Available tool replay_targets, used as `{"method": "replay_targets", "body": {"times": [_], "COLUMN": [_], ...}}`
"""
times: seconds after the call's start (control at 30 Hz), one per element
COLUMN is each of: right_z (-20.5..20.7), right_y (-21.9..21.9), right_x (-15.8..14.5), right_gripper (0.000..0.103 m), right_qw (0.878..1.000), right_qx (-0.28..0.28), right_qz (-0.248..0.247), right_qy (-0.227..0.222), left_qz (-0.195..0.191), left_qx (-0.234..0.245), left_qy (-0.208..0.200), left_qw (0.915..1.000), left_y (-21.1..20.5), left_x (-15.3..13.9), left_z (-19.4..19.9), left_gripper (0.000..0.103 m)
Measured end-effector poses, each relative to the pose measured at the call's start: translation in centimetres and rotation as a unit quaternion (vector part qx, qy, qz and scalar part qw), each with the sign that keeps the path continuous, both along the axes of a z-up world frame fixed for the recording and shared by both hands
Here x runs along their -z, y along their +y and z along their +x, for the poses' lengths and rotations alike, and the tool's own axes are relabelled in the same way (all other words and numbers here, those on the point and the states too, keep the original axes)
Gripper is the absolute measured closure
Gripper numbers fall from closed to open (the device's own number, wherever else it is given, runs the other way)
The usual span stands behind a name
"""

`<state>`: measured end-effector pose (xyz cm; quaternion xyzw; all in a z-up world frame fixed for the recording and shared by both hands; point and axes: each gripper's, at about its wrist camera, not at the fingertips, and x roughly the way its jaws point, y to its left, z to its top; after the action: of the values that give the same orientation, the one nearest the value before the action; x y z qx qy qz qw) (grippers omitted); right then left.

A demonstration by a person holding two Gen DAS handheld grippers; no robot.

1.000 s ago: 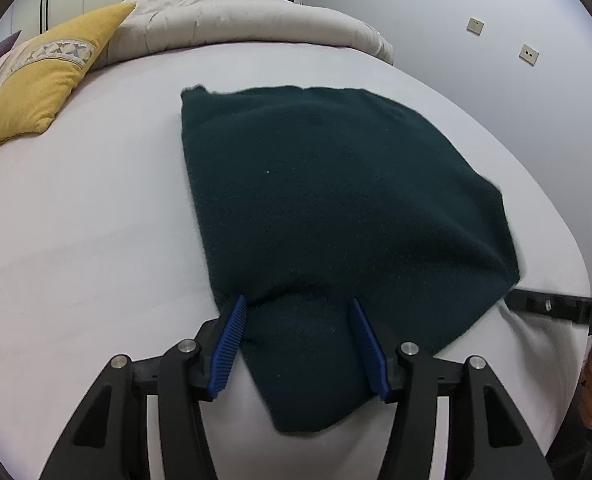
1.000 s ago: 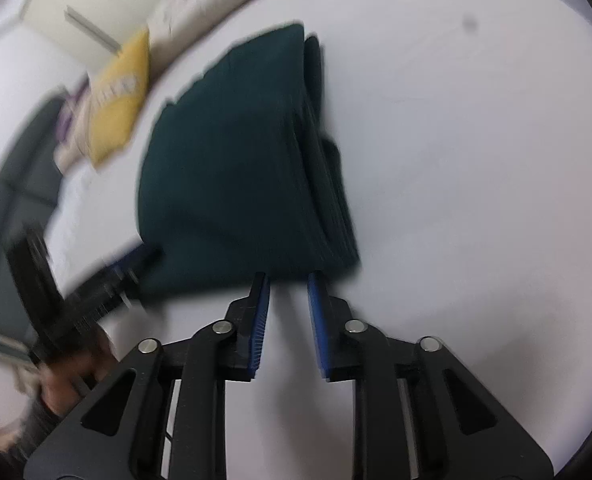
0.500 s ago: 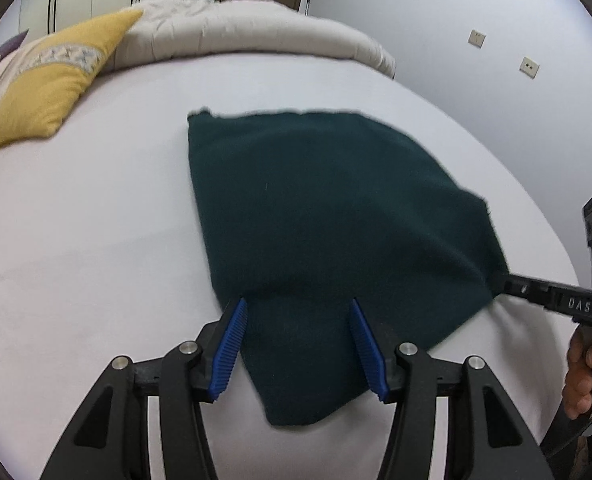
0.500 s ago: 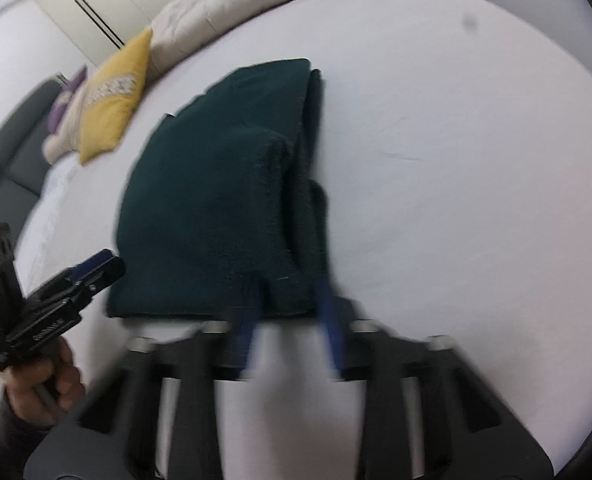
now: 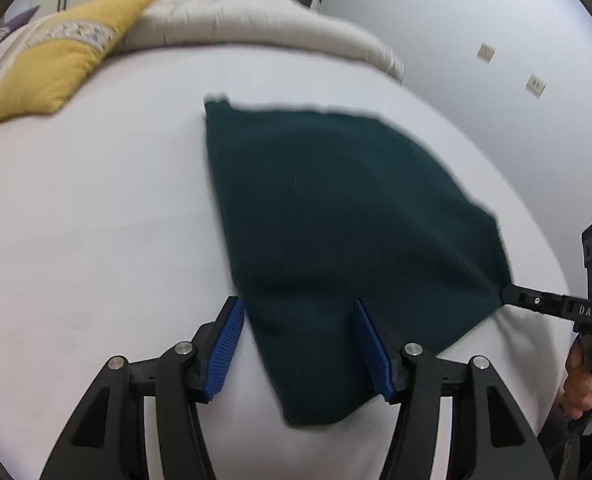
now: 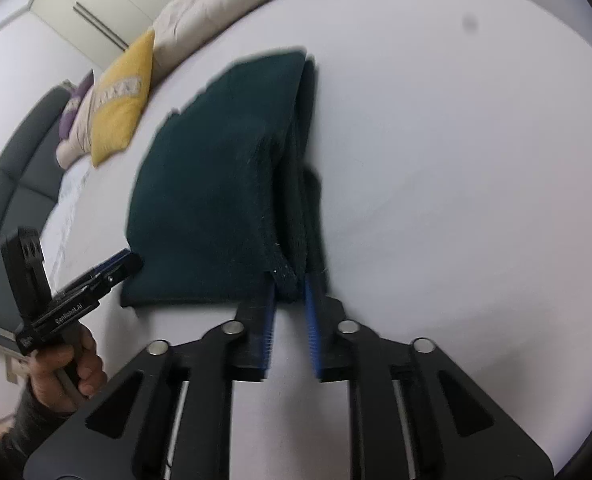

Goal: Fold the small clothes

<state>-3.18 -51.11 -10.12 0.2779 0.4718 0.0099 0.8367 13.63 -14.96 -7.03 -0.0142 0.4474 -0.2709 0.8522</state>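
Fleece (image 5: 351,216), dark green, fuzzy, folded, lies flat on white bed (image 5: 96,208) near its foot edge. Left tongs (image 5: 297,344) apart, ribbed blue pads straddling its near corner. Right tongs (image 6: 290,300) clamped on thick stitched corner.

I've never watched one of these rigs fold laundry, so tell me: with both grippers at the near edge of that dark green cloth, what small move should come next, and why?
Probably close the left gripper on the dark green cloth. Its jaws stand wide open around the near edge, while the right gripper already pinches the other near corner. With both corners held, the edge could be lifted evenly over the white bed.
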Motion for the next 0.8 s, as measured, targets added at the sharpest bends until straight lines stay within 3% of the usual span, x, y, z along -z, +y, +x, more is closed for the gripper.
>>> {"method": "replay_targets", "body": {"times": [0.07,0.1,0.13,0.27,0.37,0.43,0.5,0.57,0.67,0.8], "right_z": [-0.1,0.1,0.4,4.7,9.1,11.6,13.5,15.0,16.9,17.2], "right_y": [-2.2,-3.2,-3.8,-5.2,-5.7,-5.4,-4.7,-4.1,-2.6,-0.7], "right_x": [-1.7,-2.3,-2.6,-2.3,0.2,1.9,2.7,2.8,3.0,1.8], "right_gripper": [0.046,0.023,0.022,0.023,0.036,0.037,0.039,0.043,0.055,0.073], "right_qw": [0.999,0.997,0.996,0.995,0.992,0.991,0.99,0.991,0.994,0.997], "right_qx": [0.038,0.057,0.065,0.041,0.014,0.003,-0.013,-0.022,-0.039,-0.054], "right_qz": [0.003,0.005,0.01,0.065,0.121,0.13,0.136,0.127,0.083,0.014], "right_qy": [-0.035,-0.048,-0.057,-0.069,-0.026,0.009,0.024,0.033,0.053,0.057], "left_qz": [-0.018,-0.023,-0.029,-0.077,-0.106,-0.103,-0.102,-0.097,-0.094,-0.082], "left_qx": [-0.009,-0.014,-0.022,-0.047,-0.045,-0.041,-0.036,-0.041,-0.033,-0.033], "left_qy": [-0.008,-0.006,-0.003,0.045,0.117,0.145,0.146,0.146,0.152,0.16], "left_qw": [0.9998,0.9996,0.9993,0.9949,0.9864,0.9832,0.9833,0.9836,0.9833,0.9831], "left_y": [0.6,0.8,1.1,1.6,0.7,-0.2,-0.9,-1.4,-2.4,-3.0], "left_x": [-1.0,-1.3,-1.4,-0.4,1.7,3.0,3.5,3.6,3.4,3.1], "left_z": [0.8,1.5,2.7,6.8,10.0,11.1,11.4,11.5,11.7,12.1], "left_gripper": [0.035,0.029,0.028,0.021,0.014,0.014,0.007,0.007,0.033,0.05]}}
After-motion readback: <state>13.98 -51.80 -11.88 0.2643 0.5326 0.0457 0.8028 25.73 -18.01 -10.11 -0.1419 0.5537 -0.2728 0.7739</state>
